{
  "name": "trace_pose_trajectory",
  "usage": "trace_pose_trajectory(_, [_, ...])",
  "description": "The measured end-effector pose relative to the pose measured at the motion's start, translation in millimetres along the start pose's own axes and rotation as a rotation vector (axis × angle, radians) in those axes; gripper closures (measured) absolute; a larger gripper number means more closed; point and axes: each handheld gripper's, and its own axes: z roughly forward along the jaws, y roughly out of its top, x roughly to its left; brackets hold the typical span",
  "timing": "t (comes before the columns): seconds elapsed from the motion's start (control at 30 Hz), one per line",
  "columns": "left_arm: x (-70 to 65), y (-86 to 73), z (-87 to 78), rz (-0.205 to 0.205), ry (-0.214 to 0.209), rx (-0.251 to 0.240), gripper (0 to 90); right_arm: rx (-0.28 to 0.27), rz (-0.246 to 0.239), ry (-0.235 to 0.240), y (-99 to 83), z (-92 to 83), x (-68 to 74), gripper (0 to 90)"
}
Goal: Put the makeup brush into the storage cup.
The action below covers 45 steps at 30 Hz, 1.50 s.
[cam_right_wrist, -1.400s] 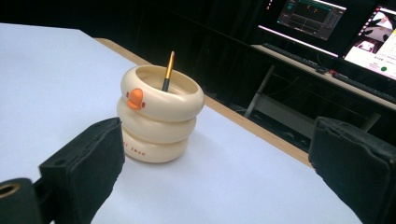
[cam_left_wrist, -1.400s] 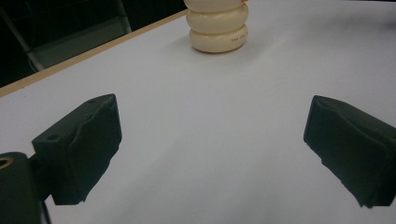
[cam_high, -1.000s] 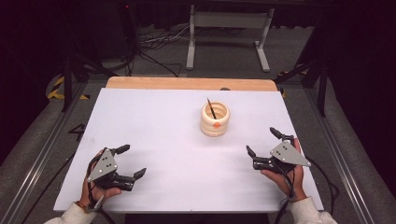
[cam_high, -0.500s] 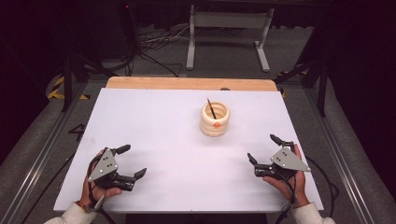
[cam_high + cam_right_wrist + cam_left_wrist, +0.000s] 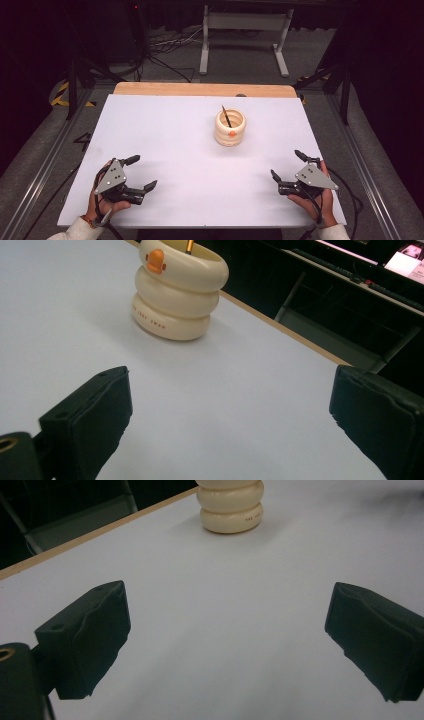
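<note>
Near the front edge of the desk (image 5: 165, 125), toward its left corner, the left tool (image 5: 136, 173) rests low over the white top with its jaws spread wide and nothing between them. Toward the front right corner the right tool (image 5: 289, 164) sits the same way, jaws wide apart and empty, angled in toward the middle.

Both point roughly at the cream ribbed holder (image 5: 230, 128), which stands upright well back from the two tools, a little right of centre and nearer the far edge than the front. A thin dark pen (image 5: 226, 115) leans inside it, its top poking above the rim. The right gripper view catches the holder (image 5: 176, 292) close enough to show an orange duck-bill mark on the upper ring.

From where I stand, neither tool has started on anything; this looks like the resting pose before a reach. The likely next move is for one tool, probably the right as it is nearer, to travel forward over the holder, narrow its jaws round the pen's exposed top and lift it straight up, without tipping the holder.
</note>
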Motion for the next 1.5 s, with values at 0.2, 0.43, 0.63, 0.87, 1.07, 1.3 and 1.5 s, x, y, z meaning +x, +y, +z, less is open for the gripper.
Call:
trace_pose_trajectory(0.2, [0.5, 0.1, 0.4, 0.000, -0.003, 0.003, 5.3, 0.024, -0.002, -0.012, -8.2, -5.6, -0.6, 4.3])
trace_pose_trajectory(0.43, [1.7, 0.6, 1.1, 0.000, 0.002, -0.001, 5.3, 0.030, 0.005, -0.011, -13.5, -8.4, -0.2, 4.3])
trace_pose_trajectory(0.63, [1.0, 1.3, 1.9, -0.002, 0.010, 0.003, 5.3, 0.013, 0.016, -0.014, -13.2, -12.7, -1.5, 4.4])
trace_pose_trajectory(0.87, [1.1, 0.8, 1.6, 0.002, 0.008, 0.007, 5.3, 0.007, 0.030, -0.011, -11.9, -15.0, -2.5, 4.7])
trace_pose_trajectory(1.07, [0.0, 0.3, -0.9, 0.004, 0.006, 0.000, 5.3, 0.014, 0.009, -0.008, -7.8, -15.3, 2.0, 4.8])
trace_pose_trajectory(1.3, [0.6, 0.1, -1.2, 0.003, 0.011, 0.001, 5.3, 0.020, 0.010, 0.001, -6.2, -14.4, 3.8, 5.0])
trace_pose_trajectory(1.5, [1.6, 0.0, -0.6, -0.003, 0.016, 0.004, 5.4, 0.015, 0.020, 0.007, -7.0, -14.3, 2.6, 5.1])
